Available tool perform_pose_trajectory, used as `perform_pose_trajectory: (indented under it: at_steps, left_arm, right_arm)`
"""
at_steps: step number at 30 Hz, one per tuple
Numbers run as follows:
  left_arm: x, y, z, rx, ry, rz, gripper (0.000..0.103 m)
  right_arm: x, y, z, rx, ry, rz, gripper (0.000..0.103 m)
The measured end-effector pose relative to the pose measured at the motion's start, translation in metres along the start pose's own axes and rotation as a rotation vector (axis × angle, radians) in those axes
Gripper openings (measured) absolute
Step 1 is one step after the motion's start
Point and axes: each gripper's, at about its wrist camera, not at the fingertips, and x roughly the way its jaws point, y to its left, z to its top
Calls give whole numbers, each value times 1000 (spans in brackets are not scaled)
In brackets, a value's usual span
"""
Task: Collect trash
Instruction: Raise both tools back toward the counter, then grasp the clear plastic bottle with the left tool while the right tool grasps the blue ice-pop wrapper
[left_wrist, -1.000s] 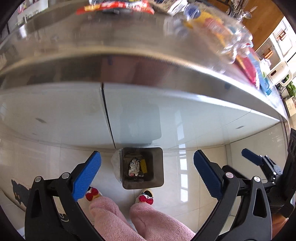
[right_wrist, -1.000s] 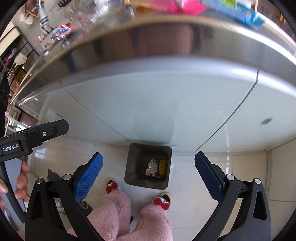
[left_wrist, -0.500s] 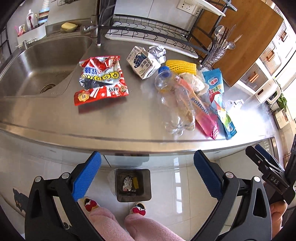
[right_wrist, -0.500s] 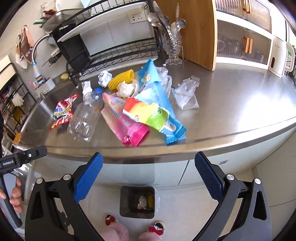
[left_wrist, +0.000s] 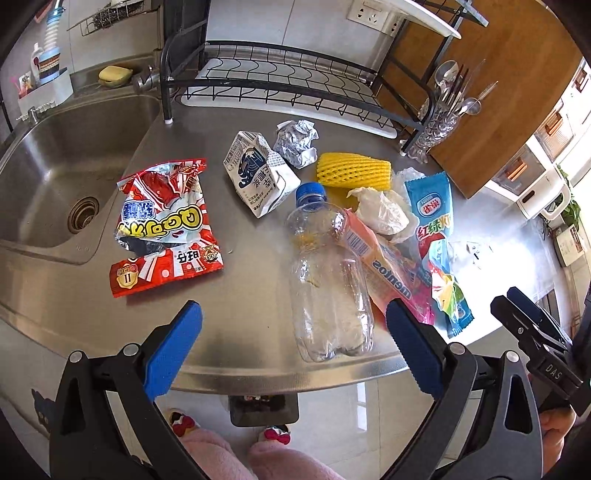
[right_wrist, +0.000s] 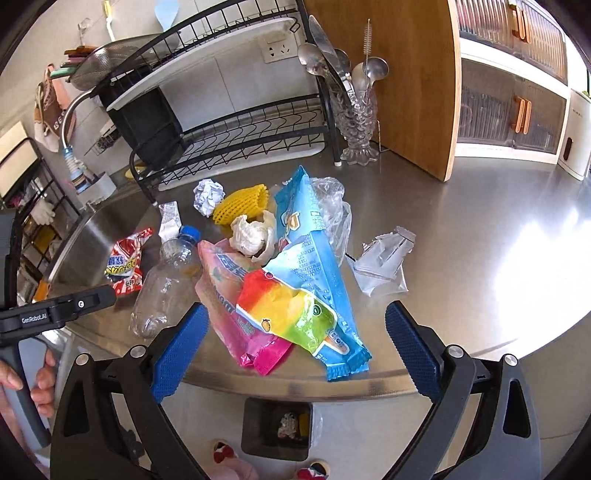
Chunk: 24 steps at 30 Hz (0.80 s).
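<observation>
- The left gripper (left_wrist: 293, 350) and the right gripper (right_wrist: 291, 347) tilt down over the counter (right_wrist: 480, 258); both are spread wide and hold nothing, the right one just narrowing slightly.
- The trash pile (right_wrist: 295, 280) lies on the counter.
- The counter edge half hides the bin (right_wrist: 275, 430) on the floor.

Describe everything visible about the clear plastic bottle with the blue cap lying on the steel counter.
The clear plastic bottle with the blue cap lies on its side on the steel counter, cap pointing towards the dish rack and base near the counter's front edge. It looks empty, crumpled and dented, with faint yellowish residue inside, and its cap is screwed on. Its side lies against the pink sweets wrapper, though contact is unclear. Neither gripper touches it.
</observation>
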Motion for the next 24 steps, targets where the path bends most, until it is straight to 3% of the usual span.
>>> perform_pose_trajectory:
  at_steps: [4, 13, 18, 22, 24]
  left_arm:
    - [20, -2, 6, -1, 40, -2, 86]
    - [58, -16, 9, 29, 108, 2, 85]
    - [76, -18, 6, 27, 146, 7, 77]
    - [81, -22, 4, 64, 127, 40, 69]
    - [81, -25, 3, 91, 115, 60, 65]
  right_arm:
    - [23, -5, 2, -1, 62, 18, 85]
    - [52, -13, 1, -10, 124, 22, 82]
    - [65, -21, -6, 4, 174, 44, 66]
    - [70, -25, -11, 6, 180, 48, 58]
    - [71, -24, -11, -12, 176, 35, 44]
